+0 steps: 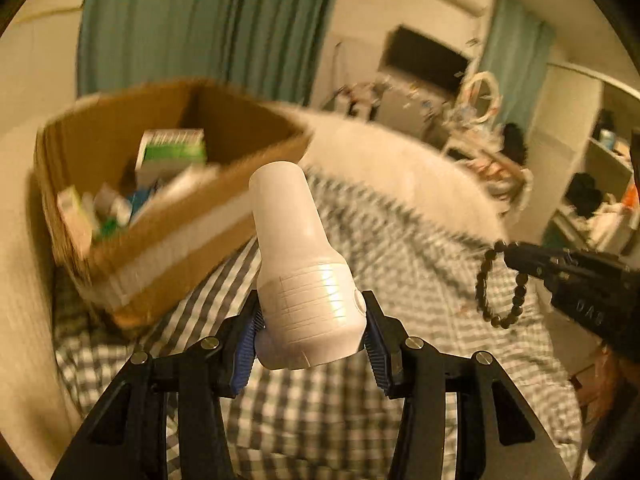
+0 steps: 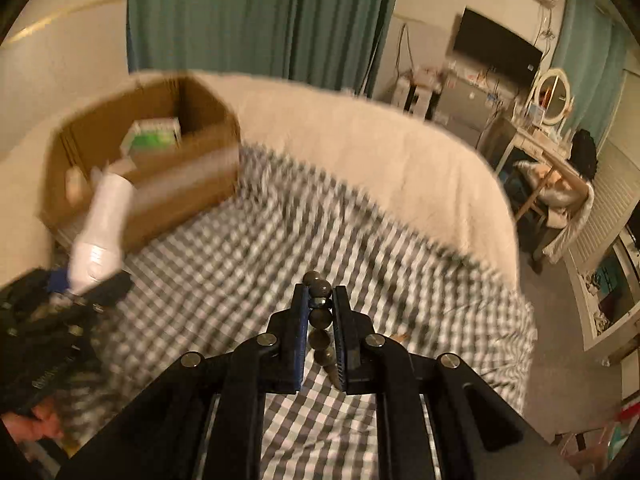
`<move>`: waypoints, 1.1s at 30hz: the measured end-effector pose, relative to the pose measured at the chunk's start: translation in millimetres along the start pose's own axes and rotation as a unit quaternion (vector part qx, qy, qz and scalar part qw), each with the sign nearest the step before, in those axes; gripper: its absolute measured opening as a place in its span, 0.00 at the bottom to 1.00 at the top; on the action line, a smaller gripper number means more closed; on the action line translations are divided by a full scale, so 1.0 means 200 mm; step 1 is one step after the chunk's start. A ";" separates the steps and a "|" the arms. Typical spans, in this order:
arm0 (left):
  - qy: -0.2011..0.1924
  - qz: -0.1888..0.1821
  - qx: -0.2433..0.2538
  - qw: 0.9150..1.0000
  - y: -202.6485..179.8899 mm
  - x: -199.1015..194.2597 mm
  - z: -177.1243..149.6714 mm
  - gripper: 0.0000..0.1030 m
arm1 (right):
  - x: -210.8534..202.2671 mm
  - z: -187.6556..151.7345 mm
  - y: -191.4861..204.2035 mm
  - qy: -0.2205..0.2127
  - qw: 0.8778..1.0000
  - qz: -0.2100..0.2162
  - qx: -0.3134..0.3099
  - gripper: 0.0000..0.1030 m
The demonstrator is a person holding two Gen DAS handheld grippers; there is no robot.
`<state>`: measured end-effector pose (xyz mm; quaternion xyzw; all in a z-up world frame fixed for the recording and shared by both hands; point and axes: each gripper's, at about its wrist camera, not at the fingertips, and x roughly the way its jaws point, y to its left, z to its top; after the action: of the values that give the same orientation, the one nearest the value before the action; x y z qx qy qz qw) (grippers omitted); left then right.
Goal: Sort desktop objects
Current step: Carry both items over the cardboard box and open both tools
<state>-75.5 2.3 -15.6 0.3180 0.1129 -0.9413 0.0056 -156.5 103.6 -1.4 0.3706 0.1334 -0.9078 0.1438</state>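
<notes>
The left gripper (image 1: 312, 322) has its blue-padded fingers (image 1: 246, 340) closed against the wide ribbed base of a white plastic bottle (image 1: 298, 256), holding it in the air with its narrower neck pointing away toward the cardboard box (image 1: 160, 240). The right gripper (image 2: 320, 312) has its fingers nearly together, pinching a dark beaded bracelet (image 2: 320, 318); in the left wrist view the bracelet (image 1: 500, 284) hangs as a loop from the fingertips. Both are above a bed with a grey-and-white checked sheet (image 2: 280, 248) and a cream fluffy blanket (image 2: 380, 148) along its far edge. The open box sits at the bed's far left corner, holding a green-and-white carton (image 1: 172, 152) and other small packages, blurred. Beyond are teal curtains (image 2: 256, 16), a dark wall screen (image 2: 496, 52), and a round mirror (image 2: 554, 94) on a cluttered dresser.
</notes>
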 end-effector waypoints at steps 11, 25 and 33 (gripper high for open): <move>-0.120 -0.019 -0.033 0.992 0.42 -0.27 0.62 0.47 | -0.39 0.59 0.28 -0.092 0.984 0.148 0.048 0.11; -0.031 -0.021 0.034 0.999 0.69 0.08 0.60 0.93 | 0.14 0.78 0.50 -0.055 0.971 0.139 0.187 0.78; -0.038 -0.036 -0.024 0.998 0.56 -0.27 0.48 1.00 | -0.35 0.37 0.26 -0.107 0.979 0.015 0.175 1.00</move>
<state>-81.1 -130.2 68.4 0.2774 0.1466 -0.9493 -0.0168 -136.9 41.8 92.2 0.2930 -0.0494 -0.9492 0.1037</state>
